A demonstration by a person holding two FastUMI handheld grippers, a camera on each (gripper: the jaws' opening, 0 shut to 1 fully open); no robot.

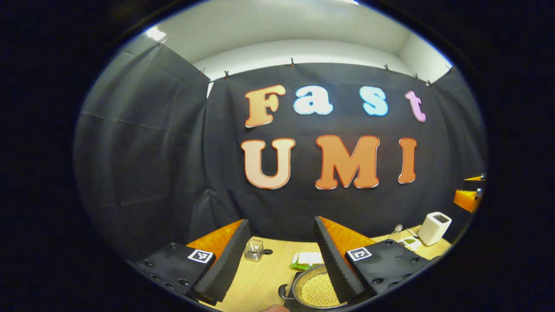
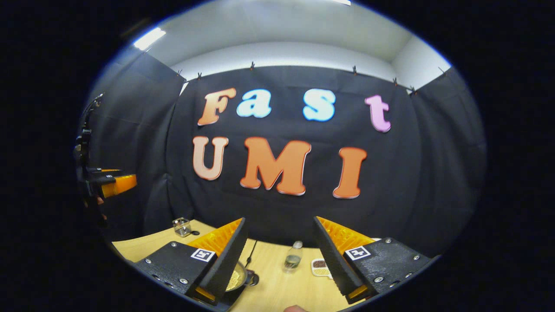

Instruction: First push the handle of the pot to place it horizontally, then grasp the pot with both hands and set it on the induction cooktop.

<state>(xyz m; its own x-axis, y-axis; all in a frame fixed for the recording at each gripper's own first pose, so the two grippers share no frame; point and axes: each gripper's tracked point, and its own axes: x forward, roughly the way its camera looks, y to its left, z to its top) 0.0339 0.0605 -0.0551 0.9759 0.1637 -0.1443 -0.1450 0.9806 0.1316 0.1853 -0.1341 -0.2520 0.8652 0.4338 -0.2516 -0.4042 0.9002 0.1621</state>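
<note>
Two grippers, left (image 1: pixel 282 255) & right (image 2: pixel 281 255), held high w/ jaws wide, gripping nothing. Pot (image 1: pixel 314 288) of beans low on table (image 1: pixel 256 281), untouched; handle push, lift onto cooktop all left.

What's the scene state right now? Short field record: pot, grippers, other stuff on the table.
pot: pot holding pale yellow grains, on the wooden table, black side handle facing left in the left gripper view
left gripper: left gripper jaws open, above the table, holding nothing
right gripper: right gripper jaws open, holding nothing
other items: white container, small glass jar, clear bottle
cooktop: not identifiable
</note>
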